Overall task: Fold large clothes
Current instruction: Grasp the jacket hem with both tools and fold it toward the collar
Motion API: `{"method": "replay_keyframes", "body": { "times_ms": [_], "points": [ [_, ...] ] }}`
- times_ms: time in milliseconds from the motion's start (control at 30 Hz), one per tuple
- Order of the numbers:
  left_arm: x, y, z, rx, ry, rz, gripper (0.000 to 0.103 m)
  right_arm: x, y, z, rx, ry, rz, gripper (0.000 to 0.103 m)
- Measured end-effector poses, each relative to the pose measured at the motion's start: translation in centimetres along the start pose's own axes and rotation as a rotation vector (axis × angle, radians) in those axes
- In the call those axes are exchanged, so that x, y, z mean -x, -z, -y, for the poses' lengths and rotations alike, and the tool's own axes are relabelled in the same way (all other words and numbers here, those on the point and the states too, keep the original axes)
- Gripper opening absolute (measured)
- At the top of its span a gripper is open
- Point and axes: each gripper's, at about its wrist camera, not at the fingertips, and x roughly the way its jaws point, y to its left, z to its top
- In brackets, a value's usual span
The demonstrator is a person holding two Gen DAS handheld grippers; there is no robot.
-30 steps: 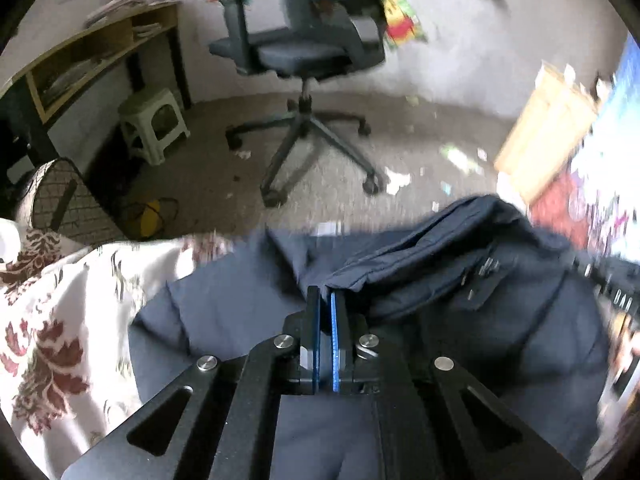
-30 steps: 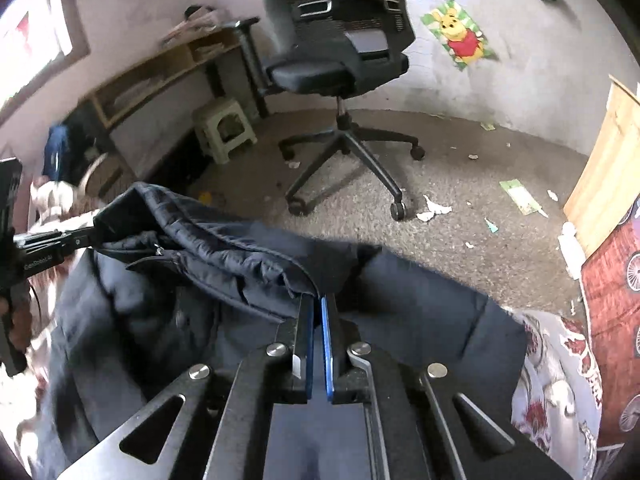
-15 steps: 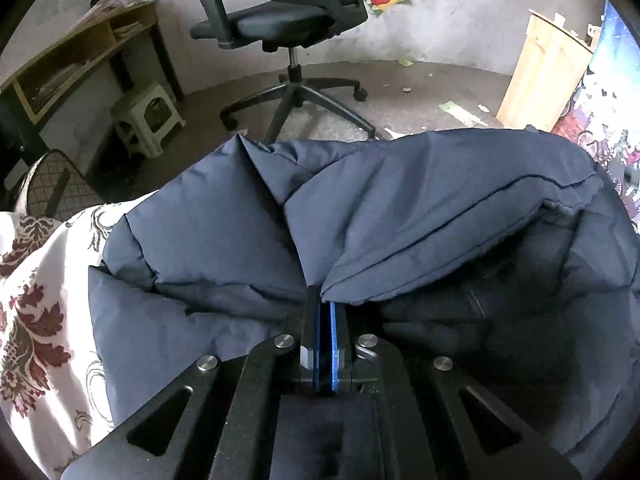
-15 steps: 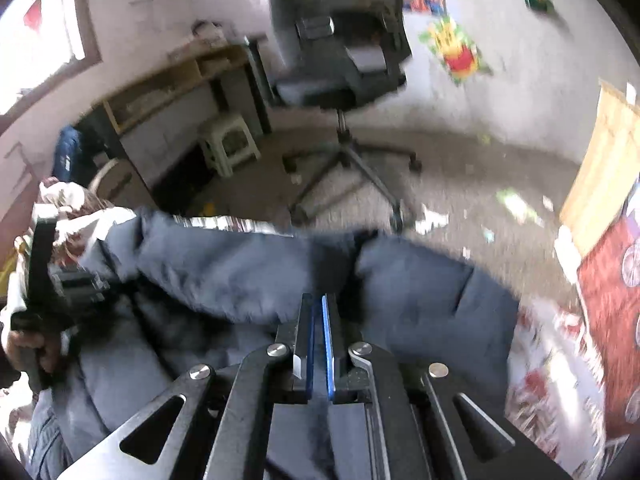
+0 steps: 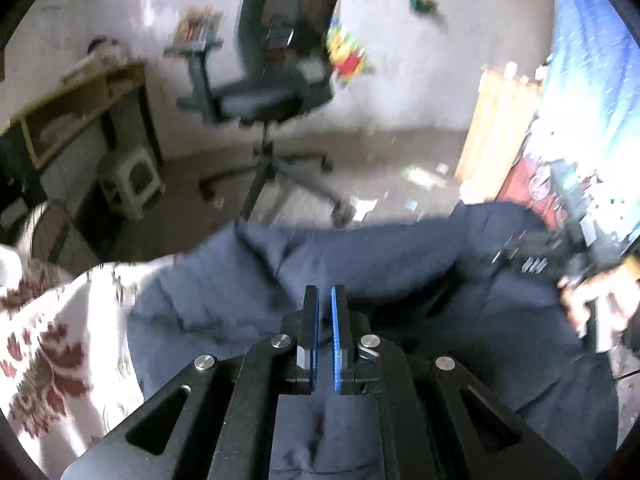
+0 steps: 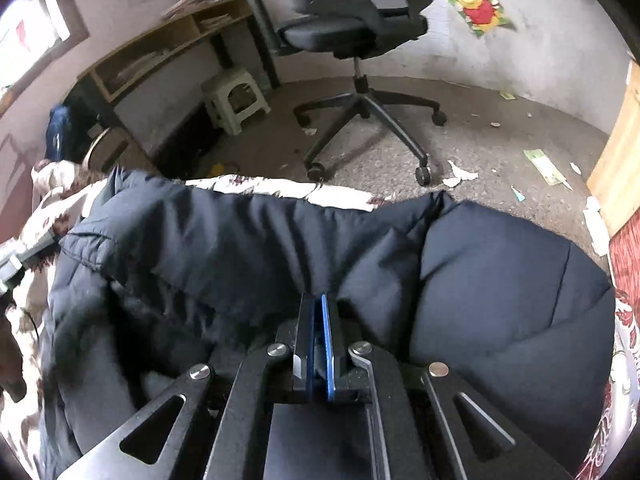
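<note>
Domestic room, bedroom-cum-study type, lived-in and untidy. Contents: black mesh office chair on a five-star castor base; wooden desk with open shelf compartments holding papers, set against a whitewashed wall; small pale plastic step stool beside the desk; cartoon bear poster stuck askew on the wall, other stickers nearby; bare gritty floor strewn with paper scraps; light wooden board leaning at the right; floral white-and-maroon bedsheet in the foreground; window admitting daylight at the left.
</note>
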Motion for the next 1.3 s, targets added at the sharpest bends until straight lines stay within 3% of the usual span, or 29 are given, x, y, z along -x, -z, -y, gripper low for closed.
{"method": "replay_keyframes", "body": {
  "times_ms": [133, 233, 333, 400, 533, 767, 800, 900, 967, 1067, 1300],
  "points": [
    [0.1, -3.2, 1.5, 0.022, 0.062, 0.054, 0.004, -0.2, 0.6, 0.2, -0.004, -0.012, -0.011, 0.005],
    [-3.5, -4.4, 2.9, -0.021, 0.091, -0.074, 0.004, -0.6, 0.7, 0.7, -0.035, -0.032, -0.018, 0.005],
    [-9.1, -3.3, 3.3, -0.058, 0.105, -0.305, 0.004, -0.7, 0.8, 1.0, -0.055, -0.057, -0.02, 0.005],
    [-11.4, -2.4, 3.1, -0.062, 0.107, -0.409, 0.004, -0.8, 1.0, 1.2, -0.063, -0.075, -0.03, 0.005],
    [-13.1, -1.9, 2.6, -0.053, 0.108, -0.464, 0.002, -1.3, 1.3, 1.8, -0.081, -0.105, -0.041, 0.003],
    [-13.9, -0.7, 2.3, -0.037, 0.076, -0.429, 0.002, -0.4, 2.1, 1.4, -0.092, -0.095, 0.02, 0.003],
    [-13.6, -0.5, 2.5, -0.051, 0.071, -0.42, 0.002, 0.4, 2.0, 0.8, -0.078, -0.113, 0.043, 0.008],
    [-13.0, 0.3, 2.7, -0.06, 0.065, -0.389, 0.002, 1.9, 1.3, -2.2, 0.012, -0.146, 0.087, 0.008],
    [-12.6, 0.7, 2.7, -0.056, 0.065, -0.367, 0.002, 0.8, 0.7, -4.3, 0.072, -0.147, 0.038, 0.008],
    [-12.4, 1.2, 2.4, -0.049, 0.078, -0.359, 0.002, -1.6, 1.1, -5.5, 0.1, -0.057, -0.03, 0.008],
    [-12.3, 2.2, 2.0, -0.014, 0.118, -0.339, 0.002, -3.2, 2.2, -4.1, 0.02, -0.085, -0.067, 0.004]
  ]
}}
